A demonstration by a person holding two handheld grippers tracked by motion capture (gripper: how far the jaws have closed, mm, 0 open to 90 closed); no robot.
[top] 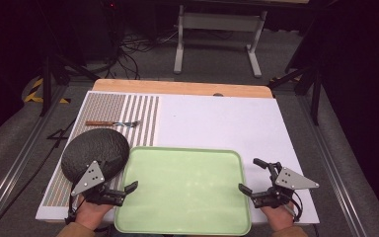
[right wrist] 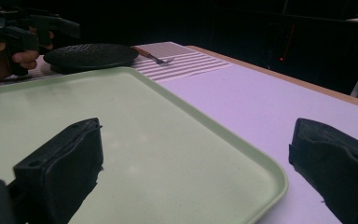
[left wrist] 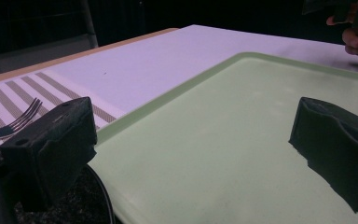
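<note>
1. Green tray (top: 185, 190) lies flat on the white mat (top: 217, 123), directly between the two grippers; its left rim sits inside the left gripper's span, its right rim inside the right gripper's span.
2. Left gripper (top: 123, 191) jaws are spread wide and hold nothing. In the left gripper view, one jaw hangs over the tray (left wrist: 223, 140) floor and the other sits outside the rim, over the black plate (left wrist: 86, 200).
3. Right gripper (top: 249, 192) is spread too and carries nothing. In the right gripper view, one jaw is above the tray (right wrist: 135, 140) and the other over the bare mat beside the rim (no contact that I can tell).
4. Black plate (top: 94, 153) is just behind and under the left gripper, its edge touching or tucked at the tray's left rim (cannot tell which). Fork (top: 112, 123) lies beyond the plate on the striped placemat (top: 128, 116), well apart from both grippers.
5. Step, as I judge it: the start of the job, both grippers straddling the tray's side rims, pre-grasp, nothing lifted or moved yet.
6. Next move likely calls for both grippers to drop onto their rims and pinch at the same time, then lift level. The left one must avoid nipping the plate edge with the outer jaw.
</note>
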